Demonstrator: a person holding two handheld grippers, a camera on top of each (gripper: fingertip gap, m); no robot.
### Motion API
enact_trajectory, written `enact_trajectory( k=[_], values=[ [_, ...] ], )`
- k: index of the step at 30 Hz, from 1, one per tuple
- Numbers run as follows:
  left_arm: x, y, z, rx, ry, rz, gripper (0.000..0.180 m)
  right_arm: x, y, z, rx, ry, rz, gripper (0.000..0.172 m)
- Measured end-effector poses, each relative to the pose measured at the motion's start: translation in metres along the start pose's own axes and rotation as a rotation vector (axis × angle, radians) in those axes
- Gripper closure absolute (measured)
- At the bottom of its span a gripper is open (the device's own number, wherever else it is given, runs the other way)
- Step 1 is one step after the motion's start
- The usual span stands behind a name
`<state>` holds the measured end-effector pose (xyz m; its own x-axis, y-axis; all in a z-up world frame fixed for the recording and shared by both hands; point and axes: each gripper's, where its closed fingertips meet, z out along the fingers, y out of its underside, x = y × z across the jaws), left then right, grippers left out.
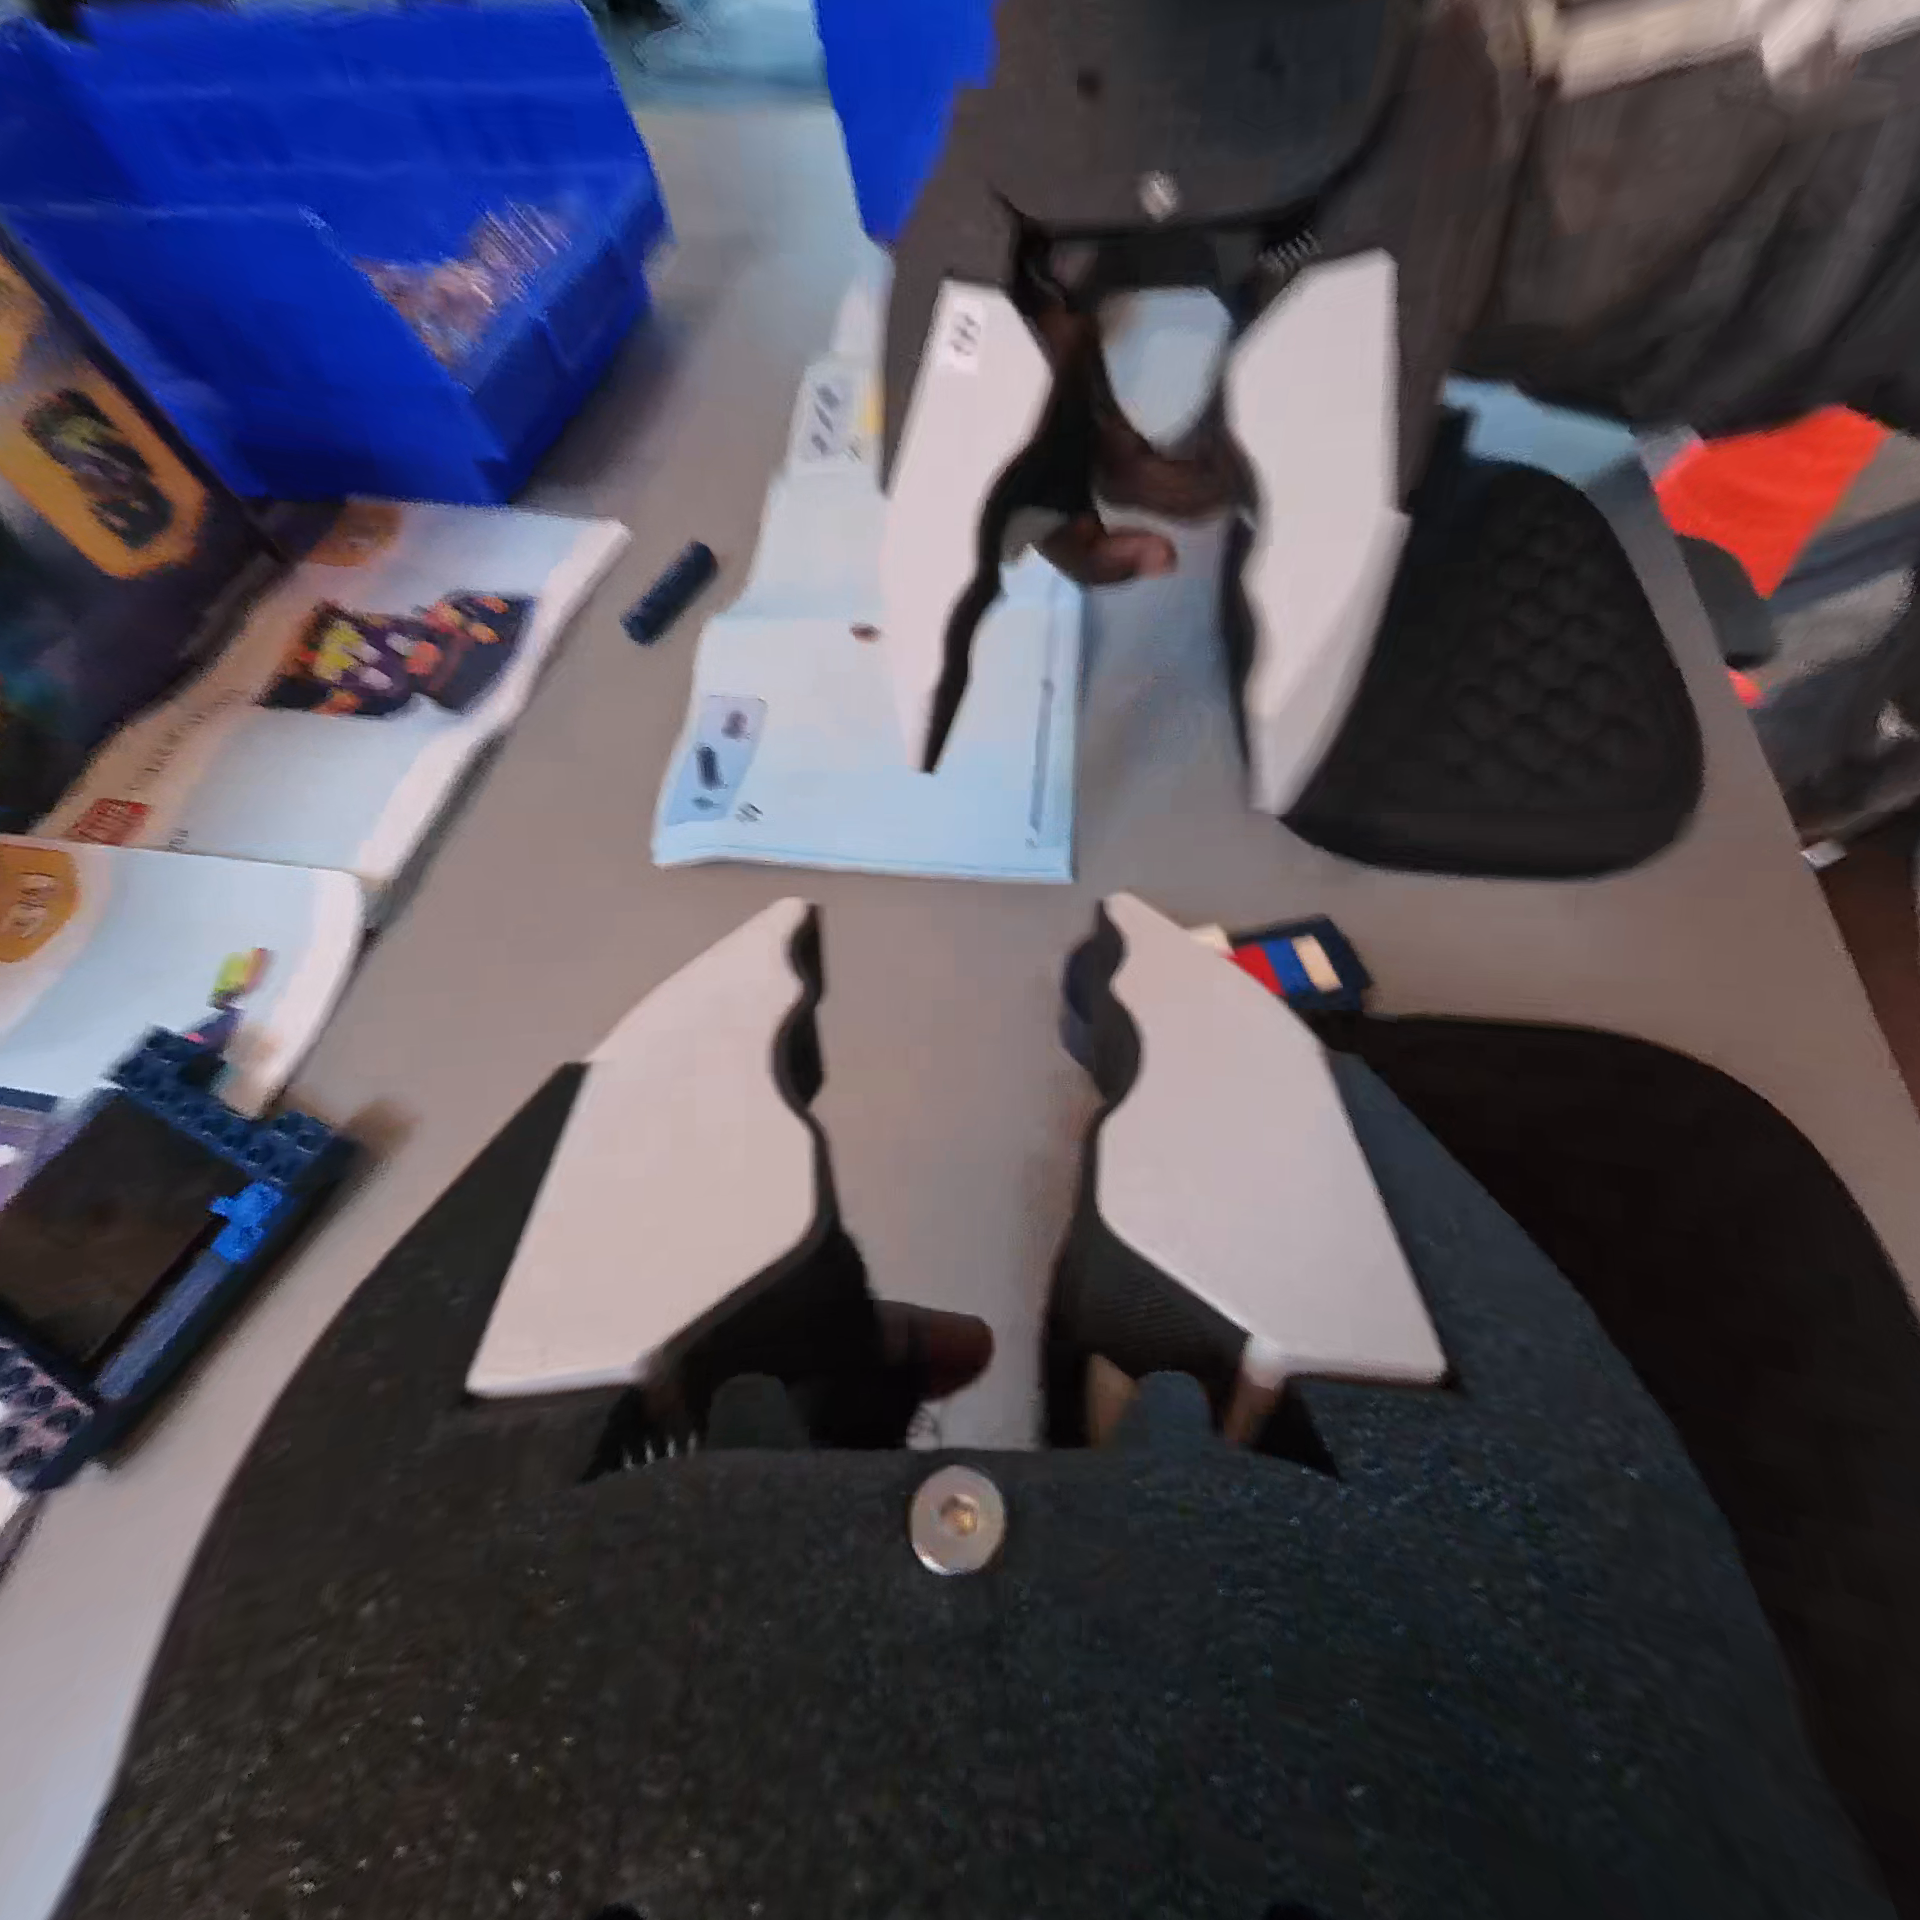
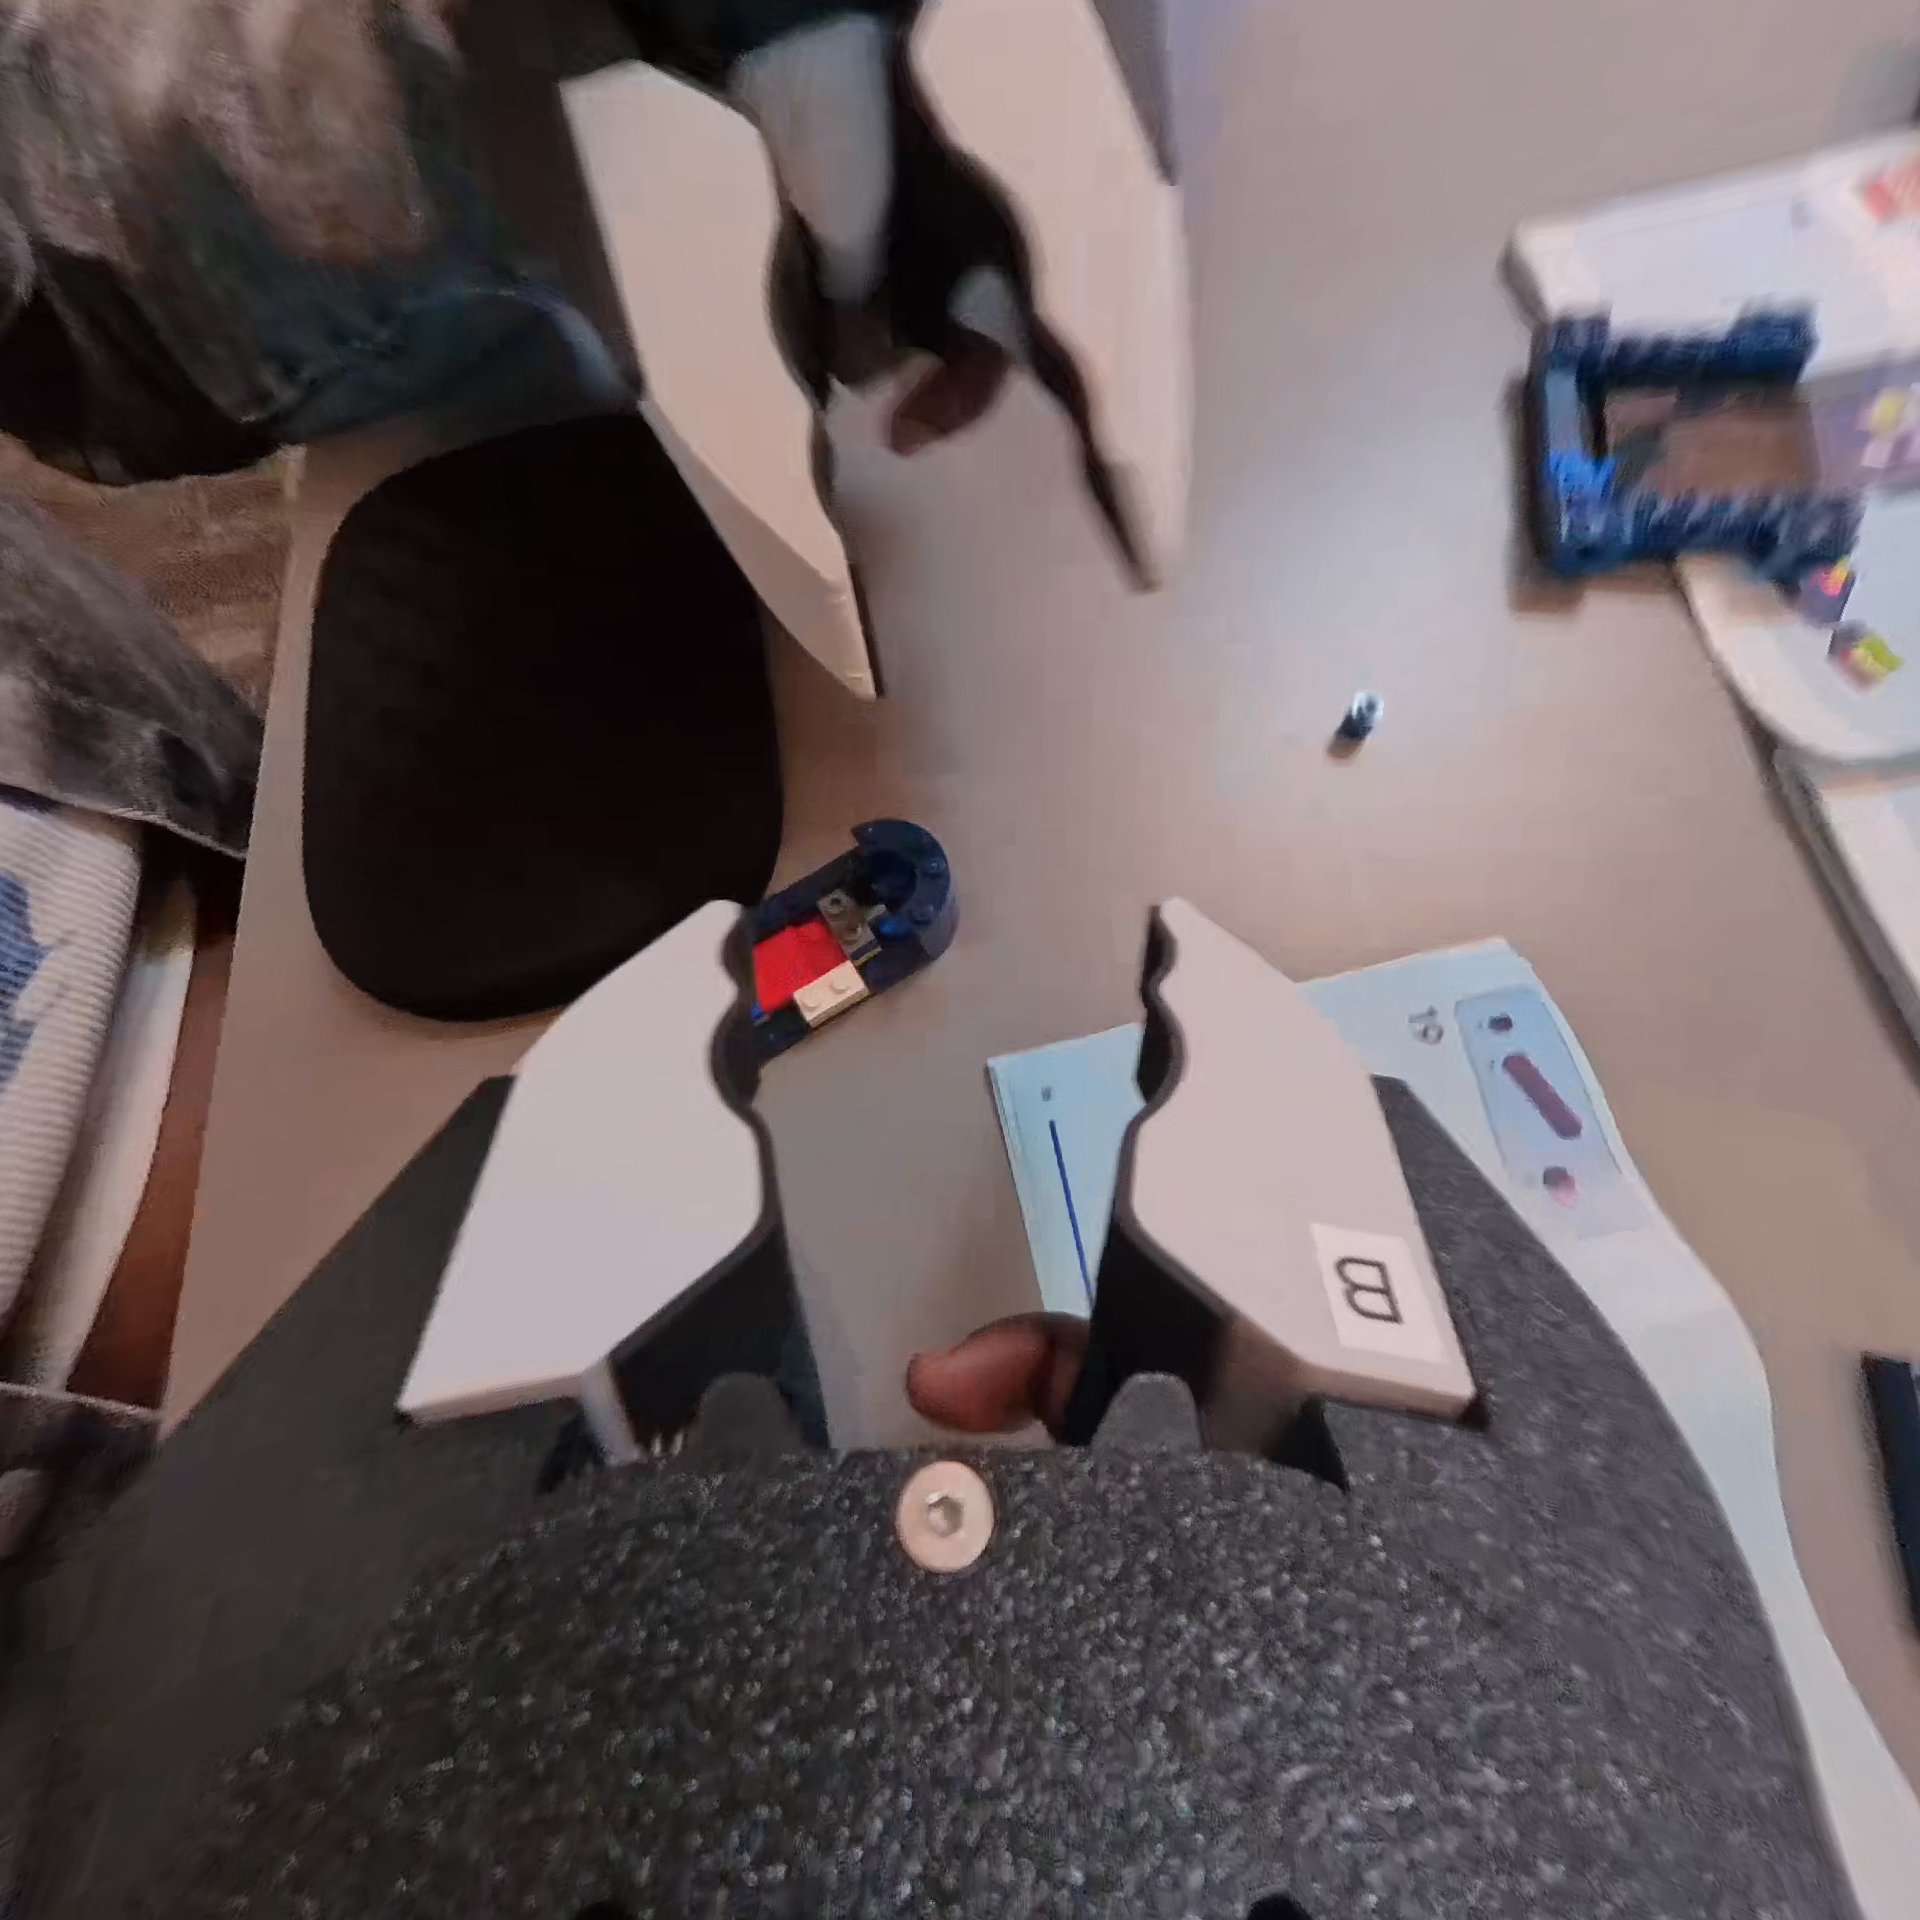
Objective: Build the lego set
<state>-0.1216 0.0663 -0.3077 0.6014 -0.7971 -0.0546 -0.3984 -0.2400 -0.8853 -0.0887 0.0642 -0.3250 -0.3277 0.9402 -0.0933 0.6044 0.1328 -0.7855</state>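
Both grippers hang over a grey table (image 1: 540,935) with their jaws apart and nothing between the pads. The left gripper (image 1: 956,925) has only bare tabletop in its gap; just past its right fingertip lies a small dark-blue brick assembly (image 1: 1299,961) with red, blue and cream tiles on top, and straight ahead of the tips lies an open pale-blue instruction booklet (image 1: 831,790). Further ahead, pointing back toward it, is the right gripper (image 1: 1091,769), whose fingers stand wide. In its own view the right gripper (image 2: 940,925) is spread over the table — the same brick assembly (image 2: 852,935) sits just beside its left fingertip, partly hidden by it, not between the pads, while the booklet (image 2: 1049,1164) lies under its right finger. A black pad (image 2: 540,727) lies to the left of that assembly. Beyond the tips a small dark loose piece (image 2: 1356,717) rests alone on the table, and a blue brick frame (image 2: 1683,457) sits far off to the right beside more booklets. To the left gripper's left are printed manuals (image 1: 343,707) and blue bins (image 1: 343,239).
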Motion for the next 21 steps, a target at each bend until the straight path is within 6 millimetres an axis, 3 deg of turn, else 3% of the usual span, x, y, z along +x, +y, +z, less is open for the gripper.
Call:
enact_trajectory(
  k=[2,6,9,11,13,19,20,21],
  values=[
    [-0.012,-0.017,0.000,0.150,-0.095,0.039,0.100,-0.004,-0.012,-0.005,0.195,0.009,-0.095,0.081],
    [-0.030,-0.044,-0.018,0.470,-0.238,0.043,0.071,0.015,-0.034,-0.036,0.639,0.159,-0.099,0.059],
    [-0.043,-0.049,-0.029,0.575,-0.305,0.025,0.049,0.031,-0.044,-0.069,0.754,0.311,-0.125,0.047],
    [-0.047,-0.047,-0.031,0.594,-0.323,0.017,0.034,0.036,-0.053,-0.088,0.881,0.333,-0.061,0.028],
    [-0.047,-0.045,-0.030,0.618,-0.318,0.017,0.034,0.042,-0.057,-0.104,0.963,0.376,-0.019,0.025],
    [-0.032,-0.046,-0.023,0.608,-0.262,0.106,0.034,0.053,-0.059,-0.158,1.044,0.622,-0.117,0.024],
    [-0.031,-0.046,-0.024,0.617,-0.260,0.116,0.042,0.057,-0.056,-0.171,1.063,0.669,-0.119,0.027],
    [-0.028,-0.046,-0.027,0.629,-0.255,0.147,0.064,0.061,-0.051,-0.185,1.081,0.730,-0.123,0.055]
  ],
)
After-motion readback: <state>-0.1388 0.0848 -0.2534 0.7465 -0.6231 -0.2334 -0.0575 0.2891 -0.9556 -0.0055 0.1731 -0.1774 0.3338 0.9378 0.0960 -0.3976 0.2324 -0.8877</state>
